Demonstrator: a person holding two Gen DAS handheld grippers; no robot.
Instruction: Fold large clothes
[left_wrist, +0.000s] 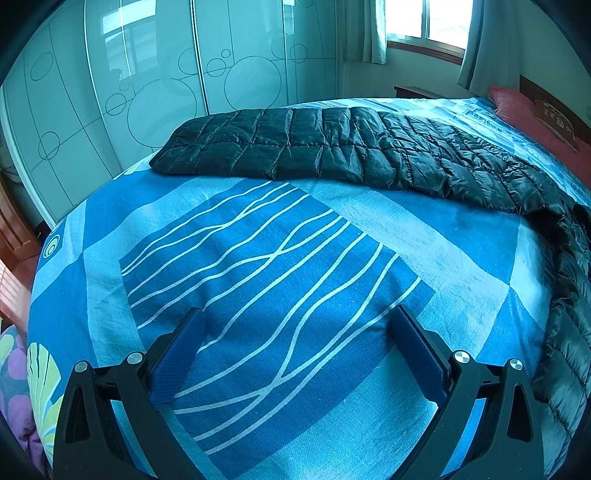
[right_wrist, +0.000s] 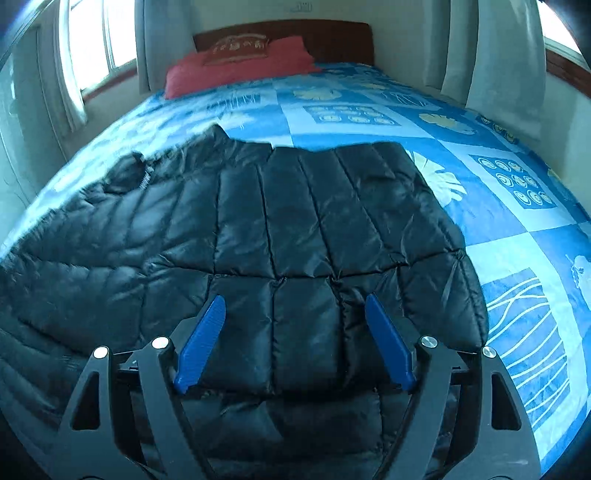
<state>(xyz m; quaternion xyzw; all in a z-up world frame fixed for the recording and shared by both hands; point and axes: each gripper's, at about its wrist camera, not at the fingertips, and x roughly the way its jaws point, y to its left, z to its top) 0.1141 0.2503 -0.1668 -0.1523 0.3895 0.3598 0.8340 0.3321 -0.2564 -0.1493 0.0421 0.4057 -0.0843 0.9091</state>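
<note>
Looking down my right tool (right_wrist: 295, 341), I see its blue pads spread wide with nothing pinched between them; the black quilted down jacket (right_wrist: 258, 229) fills the space below and ahead, but I judge the pads are not pressing on it. My left tool (left_wrist: 297, 354) is equally spread and empty, poised over bare blue patterned bedsheet (left_wrist: 258, 258).

From the right wrist view the jacket runs from 6 o'clock up to 12, with a zipper and collar area towards 10 o'clock and its edge falling off at 3 o'clock. From the left wrist view the same jacket lies as a long band across 12 to 3 o'clock, well apart from that tool.

My worries from here:
- The shell looks slick and puffy. A shallow pinch could catch only the outer layer, so the fabric slides out mid-lift and the fold collapses.
- Going too deep, I could pinch the sheet along with the jacket and drag the bedding into a ridge.
- With my left tool so far away, lifting on one side alone would likely skew the garment and leave a crooked fold.
- Trapped air may make folded panels spring back open.
- The right view is slightly blurred, so I could misjudge the hem.

A red pillow (right_wrist: 236, 70) sits at 12 o'clock, well clear.
</note>
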